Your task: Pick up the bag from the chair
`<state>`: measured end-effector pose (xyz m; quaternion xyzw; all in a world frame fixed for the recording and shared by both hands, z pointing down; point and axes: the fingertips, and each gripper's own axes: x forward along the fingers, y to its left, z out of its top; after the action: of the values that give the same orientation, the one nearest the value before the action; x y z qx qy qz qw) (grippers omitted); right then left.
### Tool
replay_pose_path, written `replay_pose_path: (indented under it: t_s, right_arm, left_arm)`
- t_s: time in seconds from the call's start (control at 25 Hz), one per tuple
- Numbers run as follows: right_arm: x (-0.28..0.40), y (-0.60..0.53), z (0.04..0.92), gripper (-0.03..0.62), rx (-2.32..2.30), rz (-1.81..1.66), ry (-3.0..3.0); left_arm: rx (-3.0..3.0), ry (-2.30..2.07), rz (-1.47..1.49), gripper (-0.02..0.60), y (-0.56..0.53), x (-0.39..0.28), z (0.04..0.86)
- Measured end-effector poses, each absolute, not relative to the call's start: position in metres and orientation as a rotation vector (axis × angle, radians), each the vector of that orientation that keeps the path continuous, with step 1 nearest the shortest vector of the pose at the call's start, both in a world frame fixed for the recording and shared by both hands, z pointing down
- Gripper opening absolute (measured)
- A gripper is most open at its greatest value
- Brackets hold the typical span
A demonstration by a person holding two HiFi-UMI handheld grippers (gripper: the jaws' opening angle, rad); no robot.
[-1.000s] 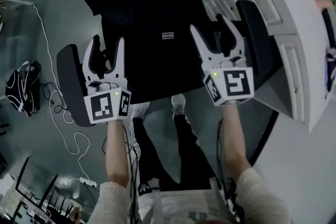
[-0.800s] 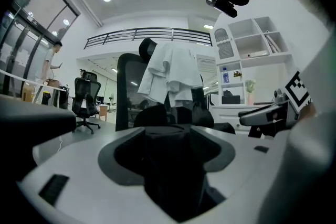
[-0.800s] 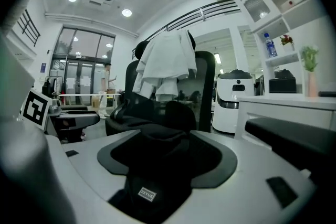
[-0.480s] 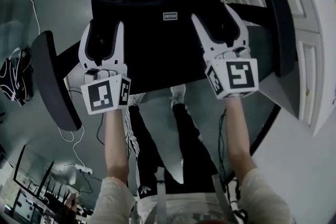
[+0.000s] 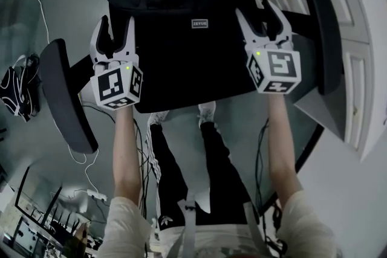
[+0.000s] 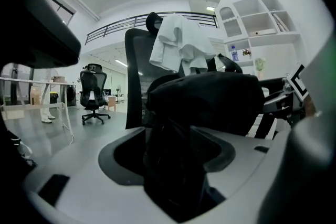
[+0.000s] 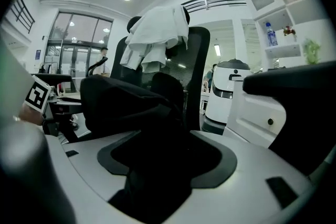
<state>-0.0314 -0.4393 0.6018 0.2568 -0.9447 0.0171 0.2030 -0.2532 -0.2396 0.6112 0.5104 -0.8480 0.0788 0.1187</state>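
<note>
Left claw (image 5: 113, 32) and right claw (image 5: 264, 20) were noted wide apart, bag (image 5: 181, 60) fabric between each claw's jaws, on chair (image 5: 63, 93). Advised: both closed firmly, then raised level.

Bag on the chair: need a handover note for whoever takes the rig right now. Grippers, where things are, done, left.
Left gripper: open, low at the left end of the bag, with black bag fabric between its jaws; not clamped as far as the views show.
Right gripper: open, at the bag's right end, with fabric between its jaws too.
Bag: black, resting on the seat of the office chair, between the armrests. A white cloth hangs over the chair's back.
Done: both grippers are placed at the bag.
Left: close both on the bag and lift it off the chair.
</note>
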Motion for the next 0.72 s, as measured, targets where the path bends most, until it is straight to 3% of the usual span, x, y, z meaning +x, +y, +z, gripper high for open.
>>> replay_pose_path:
  t_s: [0.72]
  right_arm:
    - [-0.088, -0.487, 0.688, 0.282, 0.489, 0.210, -2.574]
  left_arm:
    - [1.440, -2.330, 0.293, 0.249, -0.266, -0.317, 0.685]
